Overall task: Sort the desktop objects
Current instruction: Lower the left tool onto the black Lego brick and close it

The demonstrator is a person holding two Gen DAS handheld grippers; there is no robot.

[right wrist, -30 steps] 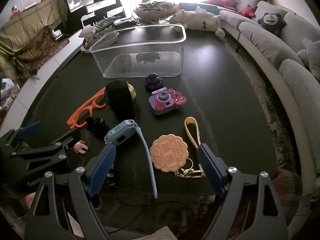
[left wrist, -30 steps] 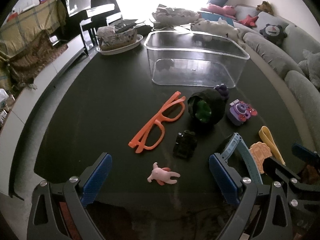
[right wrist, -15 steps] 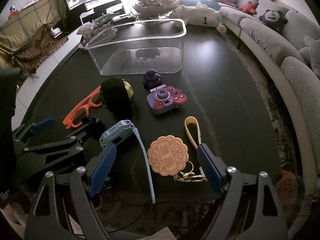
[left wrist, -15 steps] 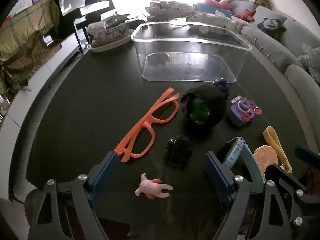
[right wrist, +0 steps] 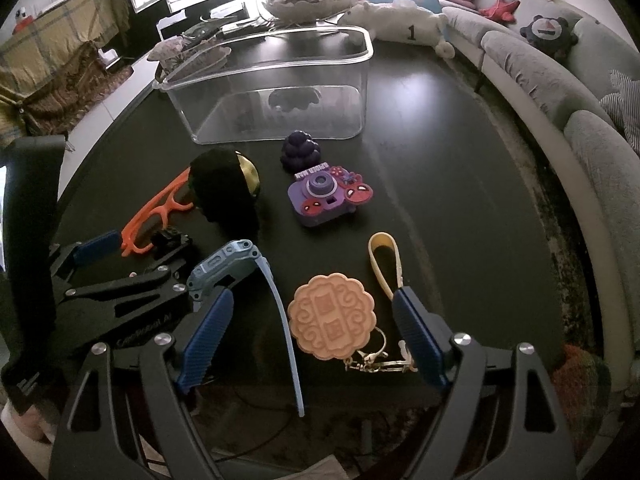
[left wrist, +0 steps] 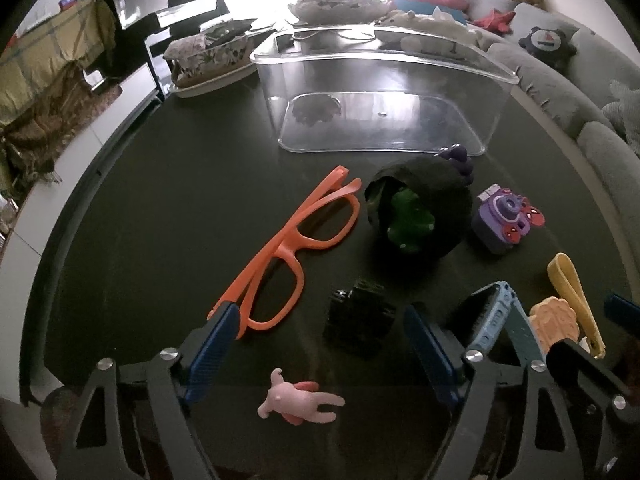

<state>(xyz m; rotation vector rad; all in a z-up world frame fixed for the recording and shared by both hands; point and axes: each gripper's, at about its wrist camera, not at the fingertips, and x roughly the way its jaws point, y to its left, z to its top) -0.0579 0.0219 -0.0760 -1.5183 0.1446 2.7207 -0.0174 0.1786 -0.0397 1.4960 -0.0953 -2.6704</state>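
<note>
Both jaws stand spread with nothing between their ribbed blue pads: my left gripper point(left wrist: 316, 344) sits at the lower centre of its view, my right gripper point(right wrist: 308, 328) likewise in its own.

From there I go down by size. Glossy and dark, the round worktop point(left wrist: 168, 200) curves off at the left of the left view, and a grey sofa point(right wrist: 560, 92) wraps its right side. Up in the upper middle stands a clear plastic bin point(left wrist: 380, 96) with rounded corners and thin glassy walls; I see bare worktop to its left.

Below it, at centre frame, lie smooth orange glasses point(left wrist: 288, 248), arms folded, their near corner just beside my left pad. Right of them a black fuzzy round pouch point(left wrist: 424, 216) lies on its side with a green figure point(left wrist: 410, 220) in its mouth. A blue watch point(right wrist: 236, 264) with a long rubbery strap lies at the left of the right view, partly over my left gripper's frame.

Between my right pads rests a scalloped, embossed biscuit-shaped keychain point(right wrist: 334, 318) with a yellow loop. Above it sit a purple toy camera point(right wrist: 326, 196) and a knobbly purple grape charm point(right wrist: 300, 150). A small black blocky toy point(left wrist: 360, 320) and a soft pink doll point(left wrist: 298, 400) lie between my left pads.
</note>
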